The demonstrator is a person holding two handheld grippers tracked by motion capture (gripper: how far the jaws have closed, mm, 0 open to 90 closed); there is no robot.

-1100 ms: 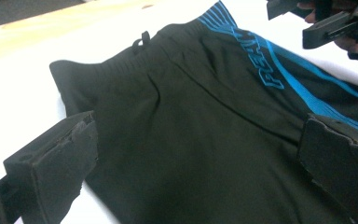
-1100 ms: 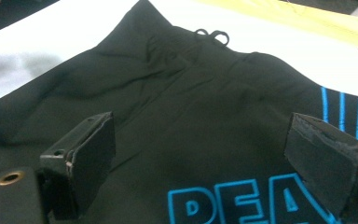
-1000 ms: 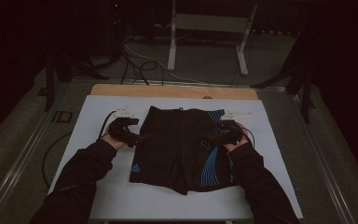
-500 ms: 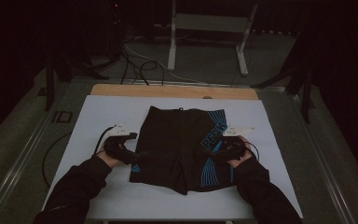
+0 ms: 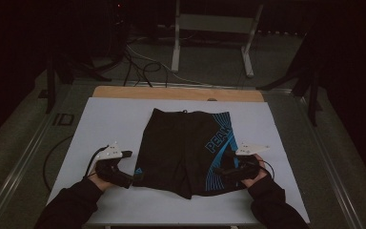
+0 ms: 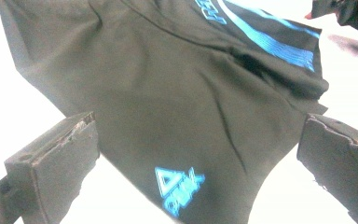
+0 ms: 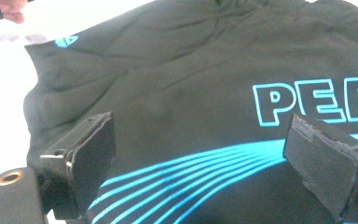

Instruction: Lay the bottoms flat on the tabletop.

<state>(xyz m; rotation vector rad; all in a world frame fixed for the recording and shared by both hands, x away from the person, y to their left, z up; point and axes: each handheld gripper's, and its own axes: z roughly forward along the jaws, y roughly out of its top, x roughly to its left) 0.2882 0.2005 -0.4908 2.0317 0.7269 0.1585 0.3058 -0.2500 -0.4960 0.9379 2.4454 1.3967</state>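
Your left gripper (image 5: 132, 176) sits at the near left hem of the black shorts (image 5: 183, 148), jaws spread wide and gripping nothing; in the left gripper view the leg with the small blue logo (image 6: 179, 189) lies right between the jaws and runs away from you. Your right gripper (image 5: 219, 171) mirrors it at the near right hem, jaws also wide apart and empty, with the blue stripes (image 7: 182, 175) and the lettering (image 7: 314, 105) just ahead of it. Both tools are about equally close to the cloth, one on each leg opening.

The shorts lie flat on the white mat (image 5: 105, 119), long axis pointing straight away from you, waistband at the far end near the wooden table edge (image 5: 176, 93). So the grab, as I judge it, goes inward on each hem, and any fold would travel along that axis toward the waistband. Nothing lies on the mat in the way; the cables (image 5: 138, 62) and the stand legs (image 5: 212, 40) are well beyond the table.
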